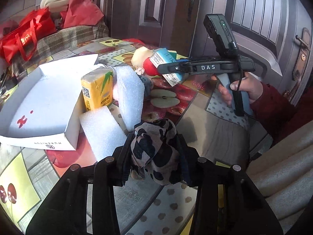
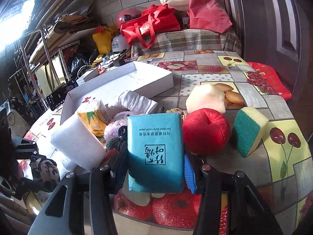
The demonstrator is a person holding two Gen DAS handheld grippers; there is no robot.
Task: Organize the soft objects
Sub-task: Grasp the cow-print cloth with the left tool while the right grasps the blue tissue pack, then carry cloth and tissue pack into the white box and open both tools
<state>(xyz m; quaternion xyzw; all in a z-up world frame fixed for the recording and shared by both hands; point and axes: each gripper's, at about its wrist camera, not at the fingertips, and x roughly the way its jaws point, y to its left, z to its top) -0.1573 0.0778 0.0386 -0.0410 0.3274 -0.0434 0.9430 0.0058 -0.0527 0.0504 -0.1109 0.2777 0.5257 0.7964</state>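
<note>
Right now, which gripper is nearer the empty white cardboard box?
Left. The left gripper, clamping a black-and-white patterned cloth, sits just off the white cardboard box. The right gripper, holding a teal tissue pack, is farther along the table.

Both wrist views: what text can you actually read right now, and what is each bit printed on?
"DAS": side of the right gripper.
"HUAZHIYUN", upside down: white box front wall.
"Bamboo pulp color paper", upside down: teal tissue pack, held by the right gripper.
Chinese characters on the teal pack, yellow tissue pack and red bag: too blurred to read.
</note>
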